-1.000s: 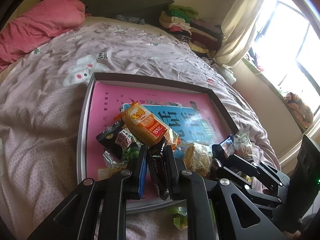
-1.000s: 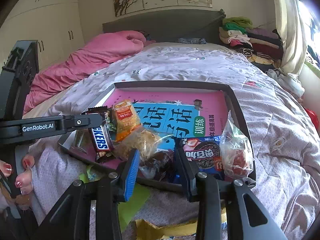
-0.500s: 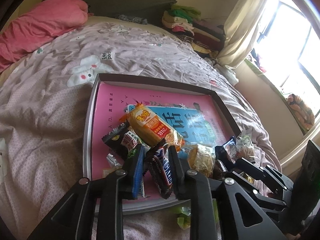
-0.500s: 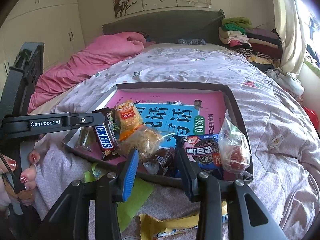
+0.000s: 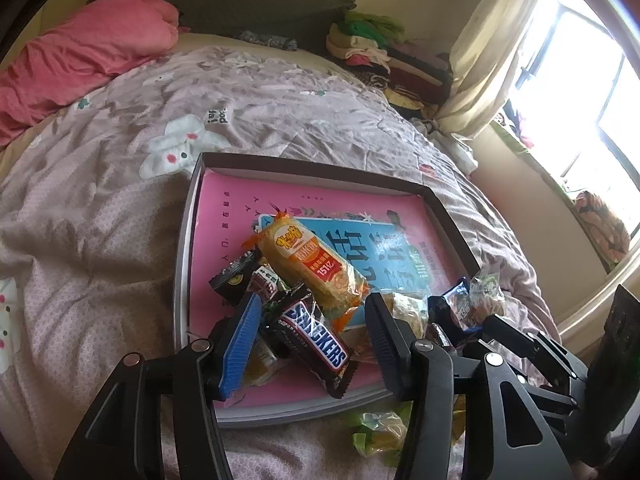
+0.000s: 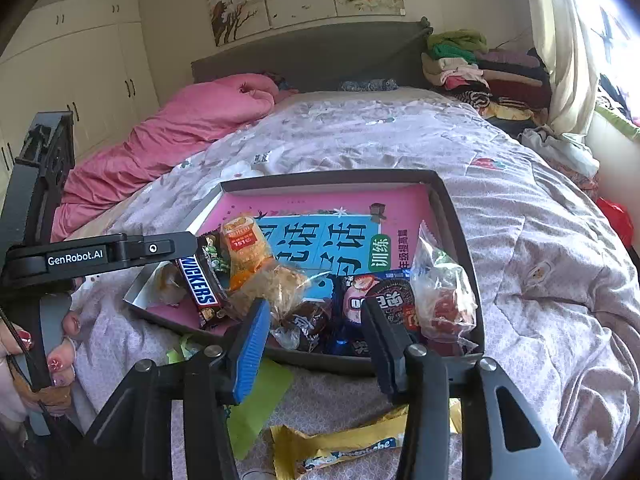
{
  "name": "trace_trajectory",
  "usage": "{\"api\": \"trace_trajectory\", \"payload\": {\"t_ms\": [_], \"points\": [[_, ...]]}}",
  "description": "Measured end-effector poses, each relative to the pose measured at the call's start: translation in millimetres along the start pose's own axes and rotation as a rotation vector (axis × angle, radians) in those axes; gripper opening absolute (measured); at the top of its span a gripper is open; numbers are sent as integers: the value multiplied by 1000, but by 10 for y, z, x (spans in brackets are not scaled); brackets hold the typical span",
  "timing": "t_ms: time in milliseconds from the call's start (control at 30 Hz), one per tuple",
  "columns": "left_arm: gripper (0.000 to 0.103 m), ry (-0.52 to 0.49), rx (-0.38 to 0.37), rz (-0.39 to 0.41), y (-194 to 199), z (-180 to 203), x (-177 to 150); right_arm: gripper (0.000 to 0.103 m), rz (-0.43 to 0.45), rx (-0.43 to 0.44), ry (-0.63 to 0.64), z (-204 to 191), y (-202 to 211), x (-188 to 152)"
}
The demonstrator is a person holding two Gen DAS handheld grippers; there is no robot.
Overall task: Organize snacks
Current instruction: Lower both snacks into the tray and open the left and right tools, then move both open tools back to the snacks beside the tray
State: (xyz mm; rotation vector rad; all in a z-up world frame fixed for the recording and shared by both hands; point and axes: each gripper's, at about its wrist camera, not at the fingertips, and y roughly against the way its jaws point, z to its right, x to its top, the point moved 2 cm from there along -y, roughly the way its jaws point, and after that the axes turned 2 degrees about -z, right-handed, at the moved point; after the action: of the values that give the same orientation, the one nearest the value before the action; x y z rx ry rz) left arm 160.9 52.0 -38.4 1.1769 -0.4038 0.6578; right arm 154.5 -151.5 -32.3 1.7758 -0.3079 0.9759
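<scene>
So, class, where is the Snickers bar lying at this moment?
In the left wrist view the Snickers bar lies in the tray, near its front edge, between the open left gripper fingers, just below the orange snack packet.

- The left tongs (image 5: 314,332) are pointed forward and downward. Their jaws have just been opening and are now held apart; the pads press on nothing.
- The right tongs (image 6: 316,340) are also tilted downward. Their jaws have just been opening and stand apart, with nothing gripped between them.
- The left tongs are seen in the right wrist view at the left edge, where the handle is held by a hand (image 6: 24,364) with painted nails.
</scene>
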Motion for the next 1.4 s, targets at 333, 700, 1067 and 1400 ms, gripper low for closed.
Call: {"api": "trace_trajectory", "payload": {"t_ms": [333,700,1067,1400], "points": [[66,-9,15,24,98,-10,49,53,-2,-11,-4,-18,30,-9],[76,-17,39,77,289,20,114,59,25,-21,-20,-2,133,16],[76,-35,32,72,408,60,100,64,38,-40,-66,117,273,28],[77,-86,18,40,450,176,-65,66,4,-47,-123,155,396,-101]]}}
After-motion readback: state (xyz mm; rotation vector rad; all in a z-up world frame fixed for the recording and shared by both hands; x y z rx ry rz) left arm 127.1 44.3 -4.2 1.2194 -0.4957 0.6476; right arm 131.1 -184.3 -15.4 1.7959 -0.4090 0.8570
